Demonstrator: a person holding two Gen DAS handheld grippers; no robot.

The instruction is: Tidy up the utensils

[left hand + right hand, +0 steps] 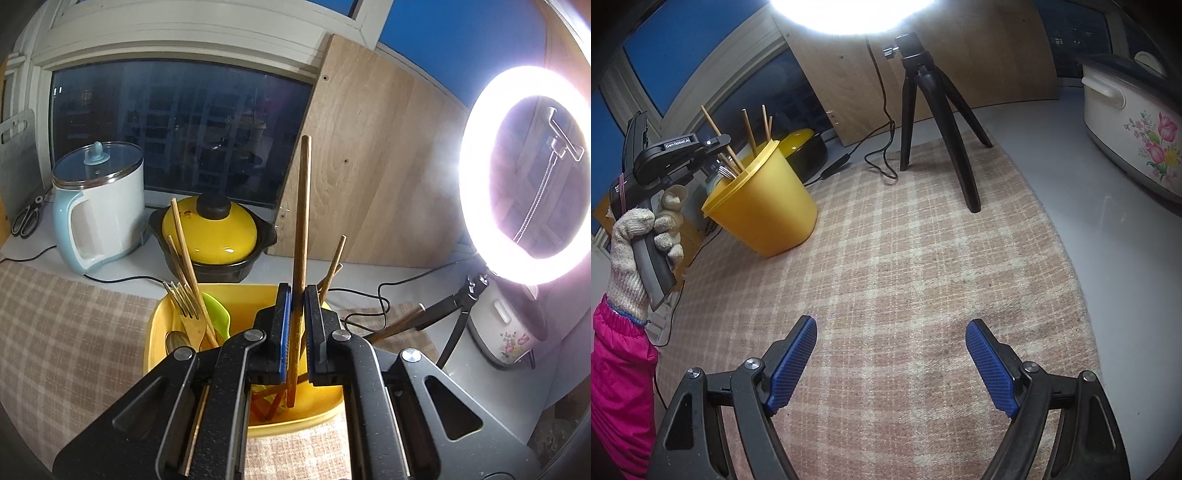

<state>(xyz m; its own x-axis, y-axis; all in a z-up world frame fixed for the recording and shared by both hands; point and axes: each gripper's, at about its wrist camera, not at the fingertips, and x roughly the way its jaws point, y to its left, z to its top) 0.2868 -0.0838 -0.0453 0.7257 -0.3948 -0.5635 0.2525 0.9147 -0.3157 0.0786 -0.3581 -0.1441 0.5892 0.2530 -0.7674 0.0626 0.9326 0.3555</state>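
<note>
My left gripper is shut on a brown wooden chopstick that stands nearly upright, its lower end inside the yellow utensil bucket. The bucket holds more chopsticks, a metal fork, a wooden utensil and a green plastic one. In the right wrist view the same yellow bucket stands at the left on the checked mat, with the left gripper's body at its rim in a gloved hand. My right gripper hangs open over bare mat, holding nothing.
Behind the bucket stand a yellow-lidded black pot and a white-blue electric kettle. A ring light on a black tripod stands at the right, with cables and a flowered cooker. Another chopstick lies on the mat.
</note>
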